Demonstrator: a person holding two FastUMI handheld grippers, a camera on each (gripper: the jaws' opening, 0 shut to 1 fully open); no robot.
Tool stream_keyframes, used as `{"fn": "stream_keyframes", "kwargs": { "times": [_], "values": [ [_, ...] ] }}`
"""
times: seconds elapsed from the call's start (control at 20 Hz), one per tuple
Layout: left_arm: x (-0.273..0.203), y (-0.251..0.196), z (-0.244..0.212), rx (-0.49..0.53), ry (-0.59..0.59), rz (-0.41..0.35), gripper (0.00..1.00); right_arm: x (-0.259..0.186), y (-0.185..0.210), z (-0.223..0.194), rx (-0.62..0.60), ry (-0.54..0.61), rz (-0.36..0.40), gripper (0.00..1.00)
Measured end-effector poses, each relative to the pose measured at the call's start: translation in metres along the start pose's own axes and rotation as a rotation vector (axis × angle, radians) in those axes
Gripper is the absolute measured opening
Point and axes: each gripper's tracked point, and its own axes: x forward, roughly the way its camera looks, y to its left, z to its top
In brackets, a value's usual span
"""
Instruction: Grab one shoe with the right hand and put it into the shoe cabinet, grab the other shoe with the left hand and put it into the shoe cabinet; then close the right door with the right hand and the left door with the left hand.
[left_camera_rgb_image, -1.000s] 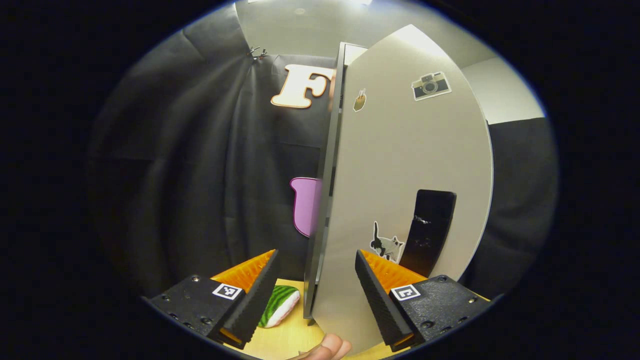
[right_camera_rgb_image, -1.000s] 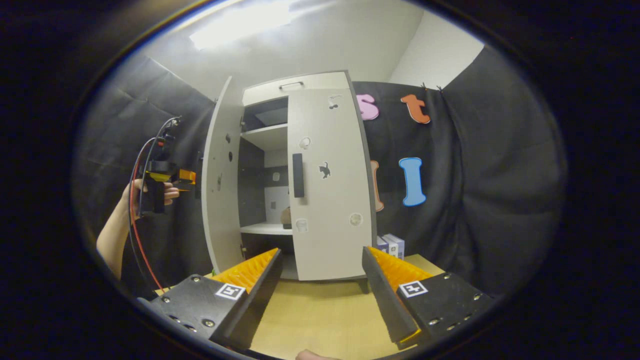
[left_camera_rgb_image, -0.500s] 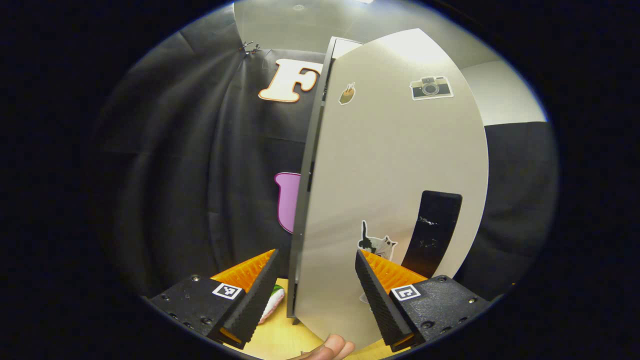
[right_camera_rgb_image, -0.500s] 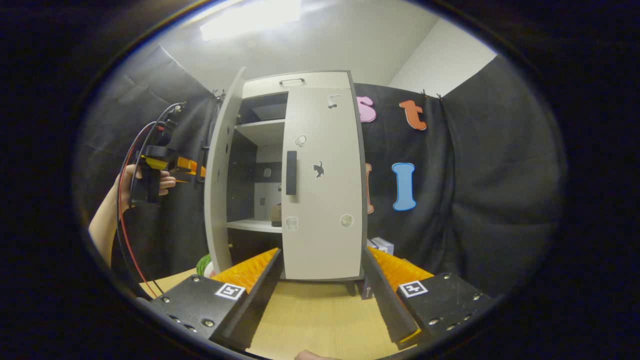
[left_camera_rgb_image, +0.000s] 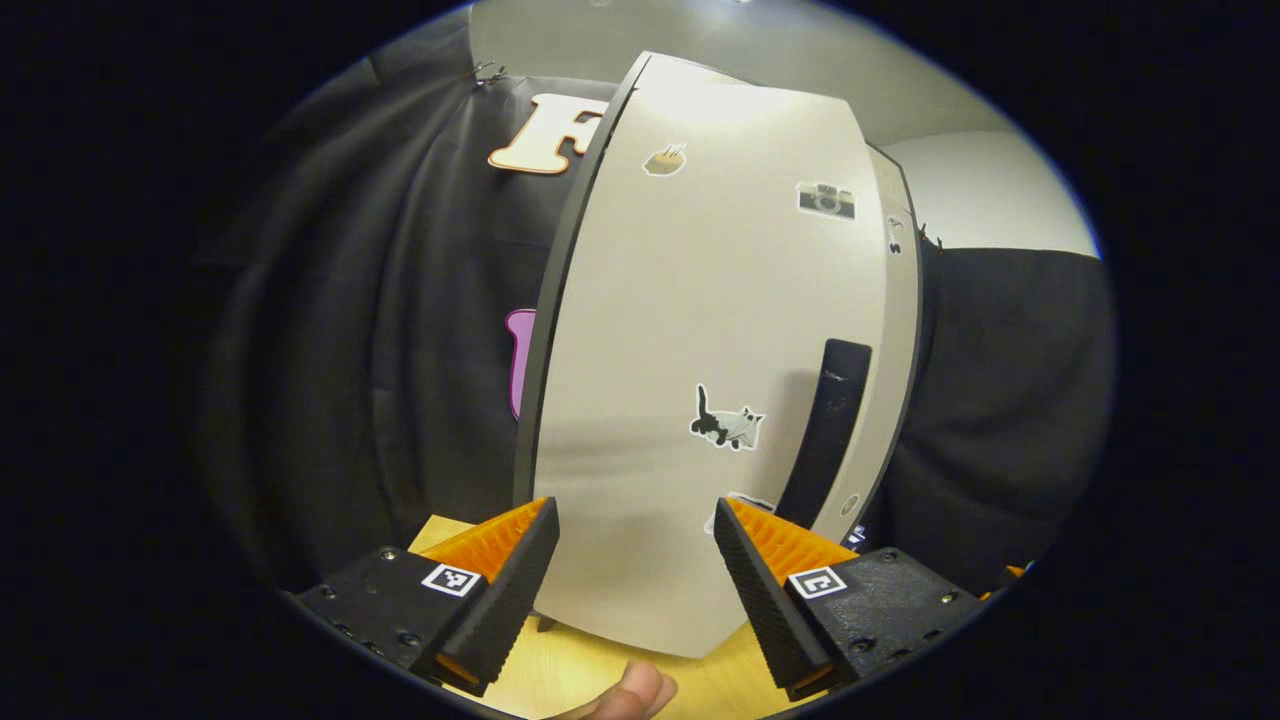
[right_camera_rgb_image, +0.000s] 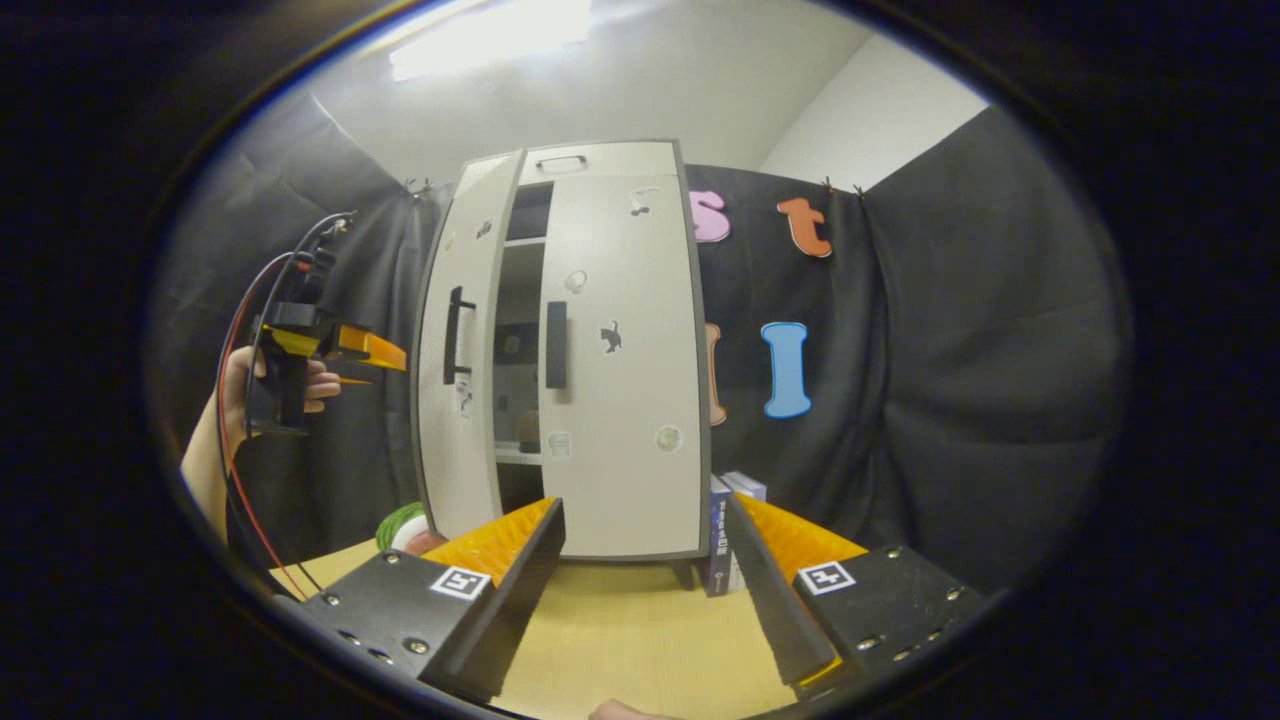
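Observation:
The pale grey shoe cabinet (right_camera_rgb_image: 600, 160) stands at the back of the wooden table. Its right door (right_camera_rgb_image: 625, 400) is shut. Its left door (right_camera_rgb_image: 468, 420) is nearly shut, leaving a narrow gap (right_camera_rgb_image: 518, 330) where shelves show; I cannot make out the shoes inside. In the left gripper view the left door (left_camera_rgb_image: 700, 300) faces me close up, with a black handle (left_camera_rgb_image: 825, 430) and a cat sticker (left_camera_rgb_image: 727, 425). My left gripper (left_camera_rgb_image: 632, 560) is open just in front of the door; a hand holds the left gripper (right_camera_rgb_image: 385, 362) beside that door. My right gripper (right_camera_rgb_image: 640, 560) is open over the table, away from the cabinet.
A green and white plush toy (right_camera_rgb_image: 400, 522) lies on the table (right_camera_rgb_image: 620, 640) by the cabinet's left foot. Small boxes (right_camera_rgb_image: 725, 530) stand against its right side. Black cloth walls close in behind and on both sides.
The left door has swung most of the way toward shut, narrowing the gap. The left gripper followed round to face the door's front. The right gripper stayed open and drifted slightly.

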Motion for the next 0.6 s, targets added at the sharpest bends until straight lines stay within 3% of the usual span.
{"fn": "stream_keyframes", "kwargs": {
  "times": [0.05,0.1,0.6],
  "values": [
    [-0.004,-0.003,0.002,0.008,-0.014,-0.001,0.92,0.001,-0.001,0.0,0.003,-0.001,-0.002,0.96],
    [-0.008,-0.003,0.003,0.02,-0.023,0.006,0.96,0.0,-0.001,0.001,0.005,0.0,-0.003,0.96],
    [-0.067,-0.027,-0.016,0.142,-0.052,0.044,0.96,0.002,0.007,0.008,0.024,-0.001,0.0,0.96]
  ]
}}
